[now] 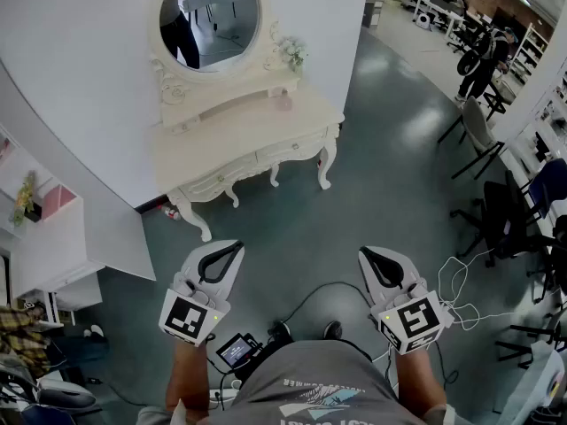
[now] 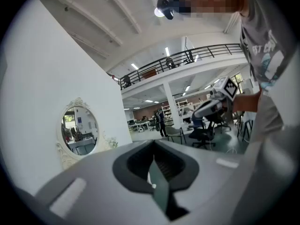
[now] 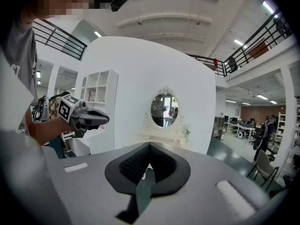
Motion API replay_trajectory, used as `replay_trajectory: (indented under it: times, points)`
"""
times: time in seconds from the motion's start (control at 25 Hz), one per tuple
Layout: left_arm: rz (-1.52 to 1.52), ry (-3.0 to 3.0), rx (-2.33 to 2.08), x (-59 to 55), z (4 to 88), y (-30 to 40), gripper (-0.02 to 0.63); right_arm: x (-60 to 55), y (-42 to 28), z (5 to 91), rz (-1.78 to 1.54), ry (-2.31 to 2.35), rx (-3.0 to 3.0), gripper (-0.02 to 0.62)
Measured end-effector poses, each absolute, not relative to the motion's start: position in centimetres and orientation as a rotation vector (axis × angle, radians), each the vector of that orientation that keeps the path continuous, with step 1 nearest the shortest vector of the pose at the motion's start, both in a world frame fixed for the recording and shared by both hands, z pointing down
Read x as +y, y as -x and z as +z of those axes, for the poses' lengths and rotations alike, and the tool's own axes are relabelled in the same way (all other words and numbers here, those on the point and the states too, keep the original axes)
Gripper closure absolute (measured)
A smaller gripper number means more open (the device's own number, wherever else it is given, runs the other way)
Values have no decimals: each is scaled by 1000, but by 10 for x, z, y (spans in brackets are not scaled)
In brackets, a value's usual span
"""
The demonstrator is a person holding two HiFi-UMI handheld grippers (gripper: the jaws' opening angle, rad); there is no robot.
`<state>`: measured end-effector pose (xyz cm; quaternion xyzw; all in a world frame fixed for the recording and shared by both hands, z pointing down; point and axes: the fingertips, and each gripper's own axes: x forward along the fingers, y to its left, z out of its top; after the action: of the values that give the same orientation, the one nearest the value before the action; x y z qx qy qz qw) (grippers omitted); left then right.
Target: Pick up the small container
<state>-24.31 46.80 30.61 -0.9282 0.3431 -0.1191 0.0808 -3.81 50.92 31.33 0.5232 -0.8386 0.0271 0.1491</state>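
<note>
A white dressing table (image 1: pixel 221 144) with an oval mirror (image 1: pixel 210 16) stands against the wall ahead of me. On its top, near the right end, sits a small pinkish container (image 1: pixel 284 103), with a small bunch of flowers (image 1: pixel 293 53) behind it. Both grippers hang low over the grey floor, well short of the table. My left gripper (image 1: pixel 236 247) is shut with nothing between its jaws, and it also appears in the right gripper view as the left gripper (image 3: pixel 104 120). My right gripper (image 1: pixel 364 254) is shut and empty too. The mirror (image 2: pixel 79 130) and the mirror (image 3: pixel 164 109) show far off in both gripper views.
A white shelf unit (image 1: pixel 53 237) stands at the left. Office chairs (image 1: pixel 483 135) and dark chairs (image 1: pixel 507 215) line the right side, with loose cables (image 1: pixel 461 282) on the floor. A small red and white object (image 1: pixel 170 212) lies under the table. A person (image 1: pixel 483 60) stands far back.
</note>
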Motion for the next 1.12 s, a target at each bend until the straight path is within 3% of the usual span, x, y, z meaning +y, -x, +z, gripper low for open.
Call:
replay_trajectory:
  times: [1.12]
  points:
    - [-306,2835,900,449,320,269,604,486,72,311,85,-1584,-2364,595]
